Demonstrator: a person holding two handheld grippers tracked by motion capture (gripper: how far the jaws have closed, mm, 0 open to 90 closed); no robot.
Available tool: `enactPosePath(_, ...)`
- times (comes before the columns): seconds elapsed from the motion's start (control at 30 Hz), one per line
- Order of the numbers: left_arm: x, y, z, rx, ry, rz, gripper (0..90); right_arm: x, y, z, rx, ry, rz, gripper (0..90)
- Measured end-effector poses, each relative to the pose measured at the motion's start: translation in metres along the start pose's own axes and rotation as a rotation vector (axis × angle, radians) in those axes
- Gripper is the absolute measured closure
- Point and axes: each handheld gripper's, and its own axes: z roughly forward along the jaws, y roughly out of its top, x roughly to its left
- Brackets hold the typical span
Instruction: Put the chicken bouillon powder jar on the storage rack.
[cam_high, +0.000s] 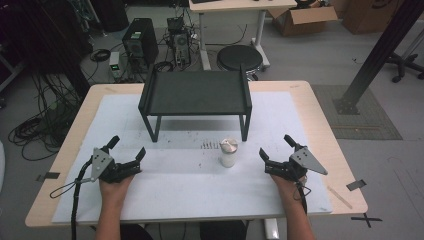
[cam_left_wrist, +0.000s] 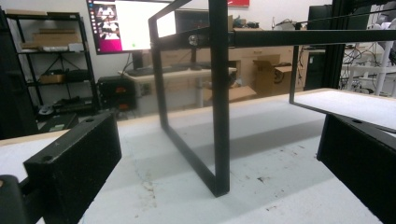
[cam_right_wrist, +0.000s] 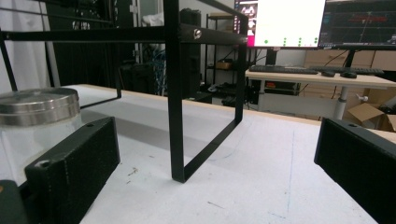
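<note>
A white-topped table (cam_high: 190, 195) holds a black metal stand (cam_high: 195, 93) at the back, its long axis running left to right. A small jar (cam_high: 228, 152) with a metal lid stands upright just in front of it. The left gripper (cam_high: 128, 148) and right gripper (cam_high: 276, 148) rest near the front edge, jaws spread wide and empty.

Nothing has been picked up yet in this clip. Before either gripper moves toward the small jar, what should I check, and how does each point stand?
1. Left gripper open and holding nothing: ok.
2. Right gripper open and holding nothing: ok.
3. Jar upright with its metal lid on: ok.
4. Jar stands clear of the black shelf stand, in front of it: ok.
5. Path from right gripper to jar free across the white mat: ok.
6. Jar contents: cannot tell.
</note>
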Motion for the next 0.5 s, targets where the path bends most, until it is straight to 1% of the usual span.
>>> enactPosePath(0.1,0.000,0.000,0.000,-0.004,0.000,0.004,0.2,-0.001,0.001,0.001,0.011,0.020,0.005,0.0)
enactPosePath(0.23,0.000,0.000,0.000,-0.005,-0.001,0.003,0.2,-0.004,0.003,0.001,0.011,0.050,0.042,0.0)
enactPosePath(0.3,0.000,0.000,0.000,-0.004,-0.001,0.003,0.2,-0.004,0.006,0.000,0.014,0.064,0.033,0.0)
enactPosePath(0.5,0.000,0.000,0.000,-0.004,-0.002,-0.001,0.2,0.003,0.016,0.003,0.037,0.134,0.005,0.0)
